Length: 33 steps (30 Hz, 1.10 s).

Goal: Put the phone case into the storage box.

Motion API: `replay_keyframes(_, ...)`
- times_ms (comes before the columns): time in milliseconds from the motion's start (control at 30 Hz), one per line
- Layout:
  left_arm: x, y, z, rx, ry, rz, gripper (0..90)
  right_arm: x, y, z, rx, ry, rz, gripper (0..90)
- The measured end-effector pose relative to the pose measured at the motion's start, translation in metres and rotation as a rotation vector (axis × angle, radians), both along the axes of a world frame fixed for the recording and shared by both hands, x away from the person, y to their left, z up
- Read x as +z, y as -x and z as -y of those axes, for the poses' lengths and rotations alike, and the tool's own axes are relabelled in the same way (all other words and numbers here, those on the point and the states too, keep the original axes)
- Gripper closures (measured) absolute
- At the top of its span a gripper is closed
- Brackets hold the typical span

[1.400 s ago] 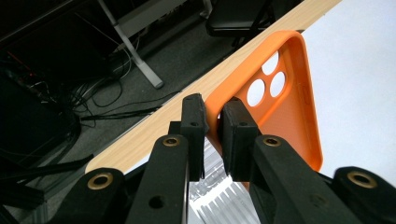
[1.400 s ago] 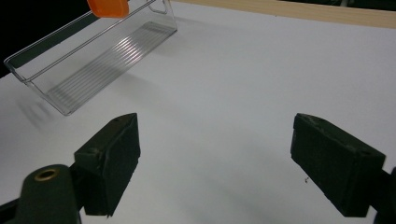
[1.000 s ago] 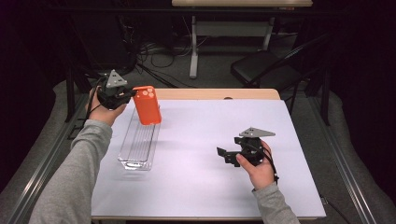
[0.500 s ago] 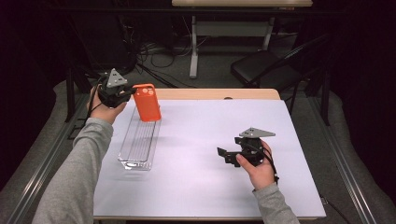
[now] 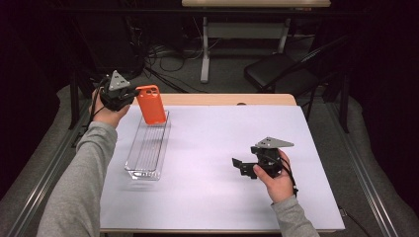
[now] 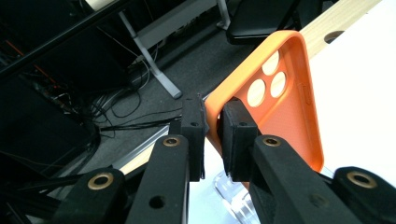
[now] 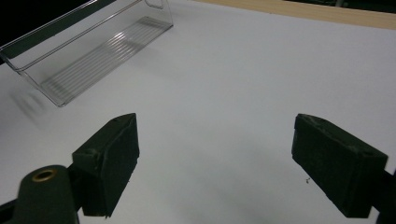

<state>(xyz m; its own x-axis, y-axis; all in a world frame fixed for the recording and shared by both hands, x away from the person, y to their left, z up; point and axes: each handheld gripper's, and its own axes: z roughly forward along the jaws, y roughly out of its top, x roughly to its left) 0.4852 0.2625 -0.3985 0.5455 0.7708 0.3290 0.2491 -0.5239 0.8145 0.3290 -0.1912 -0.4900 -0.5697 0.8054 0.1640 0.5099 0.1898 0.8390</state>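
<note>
An orange phone case [image 5: 151,104] hangs above the far end of a clear plastic tray [image 5: 146,148], with my left gripper [image 5: 129,95] shut on its edge. In the left gripper view the two jaws pinch the rim of the orange phone case [image 6: 285,107], whose camera holes face me; the left gripper [image 6: 212,128] grips near its top corner. My right gripper [image 5: 238,165] rests low over the white table at the right, open, nothing between its fingers. The right gripper [image 7: 215,163] points toward the clear tray [image 7: 88,51].
The white table surface [image 5: 222,143] has a wooden strip along its far edge [image 5: 227,99]. Beyond the table stand a black chair [image 5: 281,74], a desk leg and loose cables on the floor. A metal rail [image 5: 44,168] runs along the left side.
The left gripper has lifted the orange case slightly up and back toward the far end of the tray. The right gripper has stayed put.
</note>
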Motion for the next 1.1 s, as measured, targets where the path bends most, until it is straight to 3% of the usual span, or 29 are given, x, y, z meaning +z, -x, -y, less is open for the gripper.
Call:
replay_keyframes(500,-0.010,-0.010,-0.003,-0.002,-0.042,0.015,81.2,-0.004,0.009,0.017,-0.042,-0.014,0.019,12.0)
replay_keyframes(800,-0.013,-0.014,-0.005,-0.003,-0.041,0.028,81.2,-0.009,0.018,0.026,-0.070,-0.035,0.040,7.1)
replay_keyframes(1100,-0.019,-0.019,-0.003,-0.014,-0.052,0.034,81.2,-0.021,0.026,0.032,-0.077,-0.022,0.016,0.0)
